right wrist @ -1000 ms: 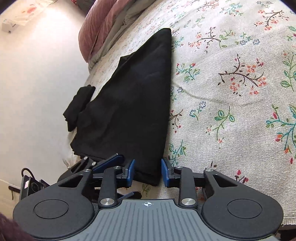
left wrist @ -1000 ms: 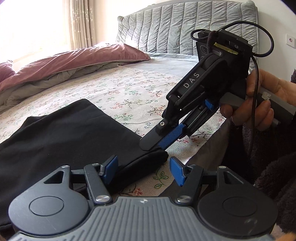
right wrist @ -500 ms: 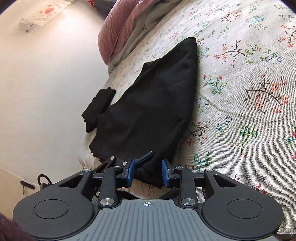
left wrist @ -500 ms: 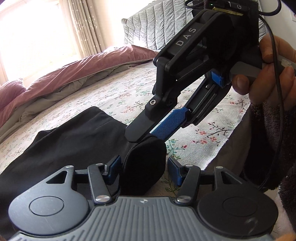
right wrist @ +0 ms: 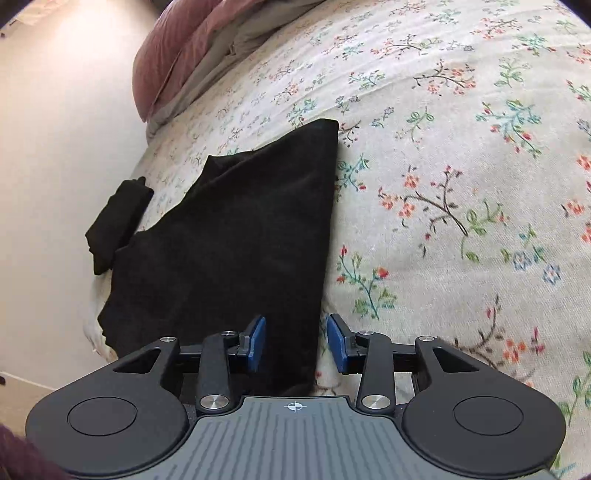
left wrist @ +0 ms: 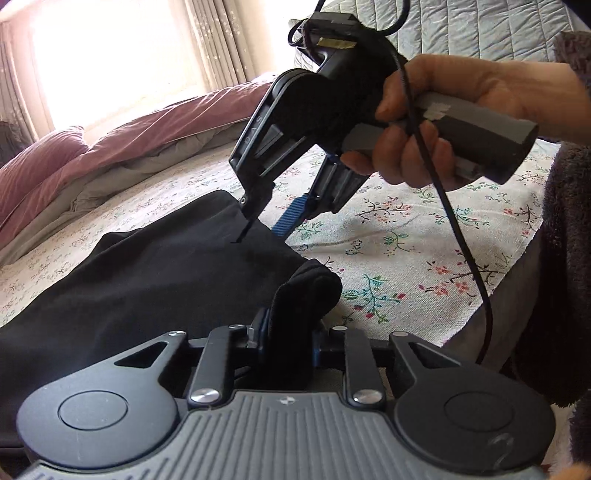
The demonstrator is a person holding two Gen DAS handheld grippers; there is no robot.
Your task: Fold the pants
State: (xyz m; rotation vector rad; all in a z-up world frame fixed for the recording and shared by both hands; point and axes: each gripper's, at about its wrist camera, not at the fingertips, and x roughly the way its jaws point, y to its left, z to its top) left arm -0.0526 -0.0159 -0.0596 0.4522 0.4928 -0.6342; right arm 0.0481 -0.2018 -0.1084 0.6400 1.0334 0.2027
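Black pants (left wrist: 155, 280) lie spread on the floral bed sheet; in the right wrist view they (right wrist: 240, 236) reach from my gripper toward the bed's left edge. My left gripper (left wrist: 288, 339) is shut on a bunched corner of the pants (left wrist: 306, 295) near the bed's edge. My right gripper (right wrist: 295, 343) is open, its blue pads either side of the pants' near edge; in the left wrist view it (left wrist: 266, 225) presses down on the cloth.
A mauve duvet and pillow (left wrist: 110, 147) lie along the far side of the bed, with a grey quilted headboard (left wrist: 480, 29) behind. A small folded black item (right wrist: 118, 225) sits at the bed's left edge. The floral sheet (right wrist: 461, 184) stretches to the right.
My left gripper has shut on the pants corner. My right gripper has let go, opened, and moved further along the pants edge.
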